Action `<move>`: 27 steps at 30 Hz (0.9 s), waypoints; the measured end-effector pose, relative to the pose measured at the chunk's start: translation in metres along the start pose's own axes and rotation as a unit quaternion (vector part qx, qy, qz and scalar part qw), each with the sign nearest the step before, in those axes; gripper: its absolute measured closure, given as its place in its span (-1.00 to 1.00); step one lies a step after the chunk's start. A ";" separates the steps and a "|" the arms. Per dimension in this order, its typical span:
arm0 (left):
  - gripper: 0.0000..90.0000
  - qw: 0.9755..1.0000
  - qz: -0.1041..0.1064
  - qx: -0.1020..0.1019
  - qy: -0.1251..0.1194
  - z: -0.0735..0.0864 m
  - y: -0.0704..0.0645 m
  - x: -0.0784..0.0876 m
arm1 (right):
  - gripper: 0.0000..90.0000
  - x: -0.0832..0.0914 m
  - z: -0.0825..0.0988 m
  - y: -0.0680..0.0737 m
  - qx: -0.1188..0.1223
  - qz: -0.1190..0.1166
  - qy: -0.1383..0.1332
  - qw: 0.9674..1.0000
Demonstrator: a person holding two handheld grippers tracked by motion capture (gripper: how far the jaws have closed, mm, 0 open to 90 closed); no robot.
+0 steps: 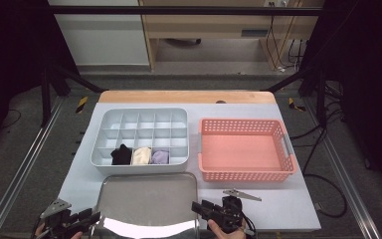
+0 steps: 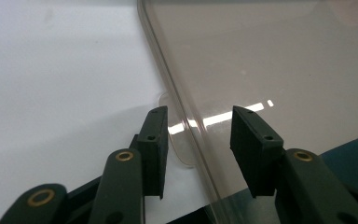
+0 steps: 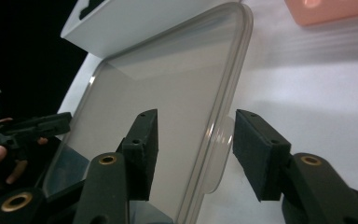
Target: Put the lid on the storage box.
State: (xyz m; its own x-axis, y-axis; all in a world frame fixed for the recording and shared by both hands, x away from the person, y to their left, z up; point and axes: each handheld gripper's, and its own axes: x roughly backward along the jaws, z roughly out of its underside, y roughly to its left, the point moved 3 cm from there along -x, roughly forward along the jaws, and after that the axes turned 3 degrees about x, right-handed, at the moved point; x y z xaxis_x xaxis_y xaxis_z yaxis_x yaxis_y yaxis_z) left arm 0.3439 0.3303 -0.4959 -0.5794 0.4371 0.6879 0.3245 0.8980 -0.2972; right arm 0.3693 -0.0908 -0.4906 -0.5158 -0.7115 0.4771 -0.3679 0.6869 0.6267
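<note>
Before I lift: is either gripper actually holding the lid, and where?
Neither. The left gripper and right gripper each straddle a side-edge tab of the lid, pads not touching it.

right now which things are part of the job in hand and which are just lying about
In the job:
- clear lid, flat on the table's near edge
- left gripper, jaws open astride the lid's edge tab
- right gripper, jaws open astride the opposite edge tab

Lying about:
- white divided organiser with black, cream and lilac rolled items in its front row
- pink basket, nothing in it
</note>
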 end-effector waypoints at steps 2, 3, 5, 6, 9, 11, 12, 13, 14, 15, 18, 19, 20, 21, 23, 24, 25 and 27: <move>0.25 1.000 -0.001 0.000 0.000 0.000 0.000 0.000 | 0.17 0.000 -0.002 0.001 0.005 0.001 -0.006 1.000; 0.25 1.000 -0.001 0.000 0.000 0.000 0.000 0.000 | 0.18 0.000 -0.003 0.001 0.005 -0.001 -0.011 1.000; 0.24 1.000 -0.001 0.001 -0.001 0.000 0.000 0.000 | 0.22 -0.003 -0.003 0.004 -0.008 -0.021 -0.007 1.000; 0.24 1.000 0.001 0.001 -0.001 0.000 0.001 0.000 | 0.21 -0.004 -0.003 0.005 -0.009 -0.022 -0.011 1.000; 0.24 1.000 0.001 0.004 0.000 0.000 0.000 0.000 | 0.21 -0.007 -0.003 0.006 0.003 -0.010 -0.010 1.000; 0.24 1.000 -0.002 0.006 -0.001 0.000 0.001 0.001 | 0.18 -0.008 -0.002 0.005 -0.004 -0.012 -0.007 1.000; 0.24 1.000 -0.003 0.008 -0.002 0.000 0.001 0.001 | 0.17 -0.008 -0.001 0.004 -0.004 -0.016 -0.007 1.000; 0.24 1.000 -0.004 0.009 -0.003 0.000 0.002 0.001 | 0.18 -0.009 -0.001 0.004 -0.005 -0.017 -0.005 1.000; 0.24 1.000 -0.005 0.010 -0.003 0.000 0.002 0.001 | 0.18 -0.009 0.000 0.004 -0.002 -0.015 -0.003 1.000; 0.24 1.000 -0.006 0.011 -0.003 0.000 0.002 0.001 | 0.24 -0.010 0.000 0.005 0.003 -0.010 0.000 1.000; 0.24 1.000 -0.007 0.010 -0.003 0.000 0.001 0.001 | 0.44 -0.010 0.000 0.004 0.030 0.011 0.002 1.000; 0.24 1.000 -0.007 0.011 -0.003 0.000 0.002 0.001 | 0.47 -0.011 0.000 0.003 0.034 0.018 0.007 0.999; 0.24 1.000 -0.007 0.011 -0.004 0.000 0.002 0.001 | 0.48 -0.013 -0.001 0.002 0.041 0.022 0.010 0.999; 0.24 1.000 -0.007 0.011 -0.004 0.000 0.002 0.001 | 0.47 -0.015 -0.001 0.000 0.044 0.027 0.014 0.999; 0.23 1.000 -0.007 0.011 -0.004 0.000 0.001 0.001 | 0.41 -0.021 -0.001 -0.003 0.050 0.038 0.032 0.997; 0.23 1.000 -0.007 0.011 -0.004 0.000 0.001 0.001 | 0.37 -0.024 -0.001 -0.004 0.049 0.041 0.038 0.997; 0.22 1.000 -0.008 0.011 -0.004 0.000 0.002 0.001 | 0.37 -0.027 0.000 -0.005 0.049 0.045 0.043 0.997; 0.22 1.000 -0.008 0.011 -0.004 0.000 0.002 0.001 | 0.36 -0.027 -0.001 -0.005 0.046 0.043 0.044 0.997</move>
State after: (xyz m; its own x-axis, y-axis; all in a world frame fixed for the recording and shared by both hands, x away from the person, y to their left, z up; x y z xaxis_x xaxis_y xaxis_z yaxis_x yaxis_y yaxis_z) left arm 0.3438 0.3323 -0.4958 -0.5900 0.4234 0.6875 0.2995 0.9055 -0.3005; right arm 0.3859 -0.0749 -0.5063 -0.4806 -0.6575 0.5802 -0.3974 0.7531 0.5243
